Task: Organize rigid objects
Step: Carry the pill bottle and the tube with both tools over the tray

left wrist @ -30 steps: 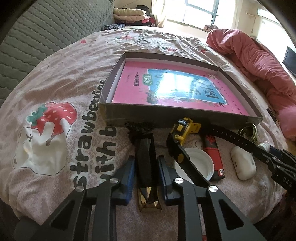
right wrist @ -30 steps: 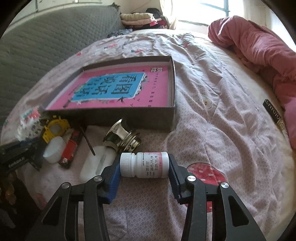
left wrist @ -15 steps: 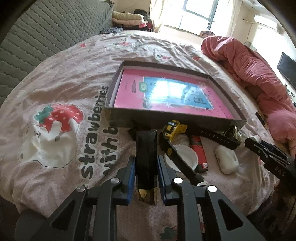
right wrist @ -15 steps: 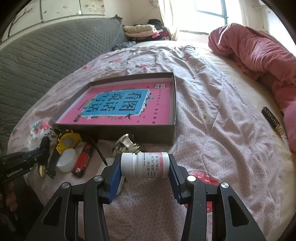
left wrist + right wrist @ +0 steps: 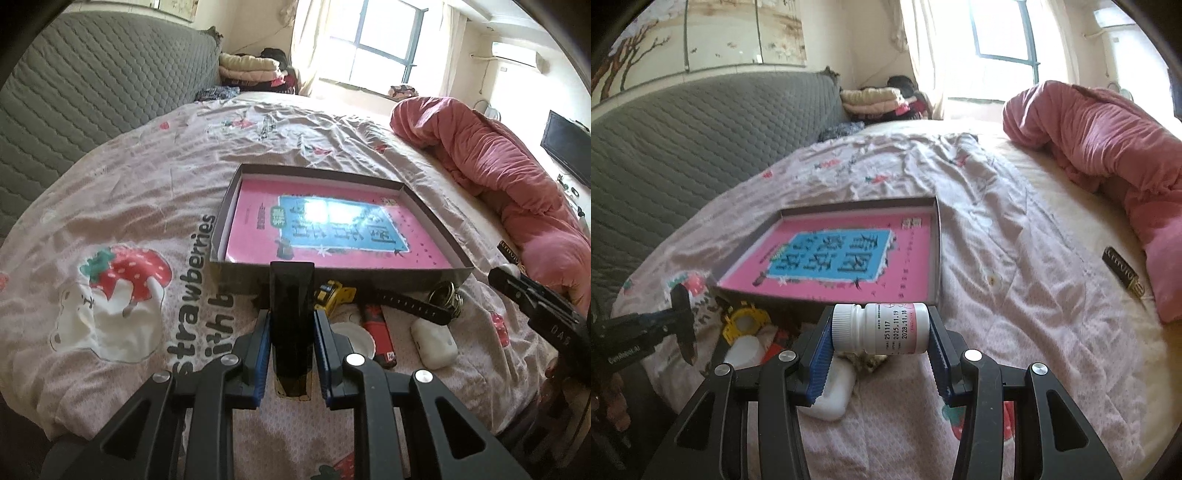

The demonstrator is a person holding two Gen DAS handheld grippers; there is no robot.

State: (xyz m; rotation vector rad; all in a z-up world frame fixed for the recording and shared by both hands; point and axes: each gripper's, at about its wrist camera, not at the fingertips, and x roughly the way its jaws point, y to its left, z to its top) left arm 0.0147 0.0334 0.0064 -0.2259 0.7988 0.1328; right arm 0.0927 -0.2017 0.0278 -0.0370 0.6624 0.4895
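So both items have been lifted clear of the bed now. A second ago the black wedge-shaped case [image 5: 291, 325] was lying flat on the strawberry bedsheet [image 5: 122, 229] between the left tongs [image 5: 291, 360]; now it's clamped tight between the blue pads and carried up, its far end showing level with the near wall of the shallow box [image 5: 373, 278]. What the case actually is can't be told, only that it's glossy black with a gold-ish tip at the near end.

Same story on the other side: the white pill bottle [image 5: 881, 328] is gripped sideways in the right tongs [image 5: 881, 345], cap to the left, and it's been raised off the sheet too, with the box rim now seen just behind it.

The box is lined with a pink and blue book [image 5: 332, 229] and nothing else has been put in it yet. Left behind on the bed in front of the box: a yellow tape measure [image 5: 334, 297], a red lighter [image 5: 380, 336], a white earbud case [image 5: 434, 341], a white lid [image 5: 351, 336], a black strap [image 5: 410, 304] and a brass knob [image 5: 445, 295].

Judging by that, the pick-up is done for these two and the carry over the near wall into the box comes next. Plenty still left to sort afterwards.
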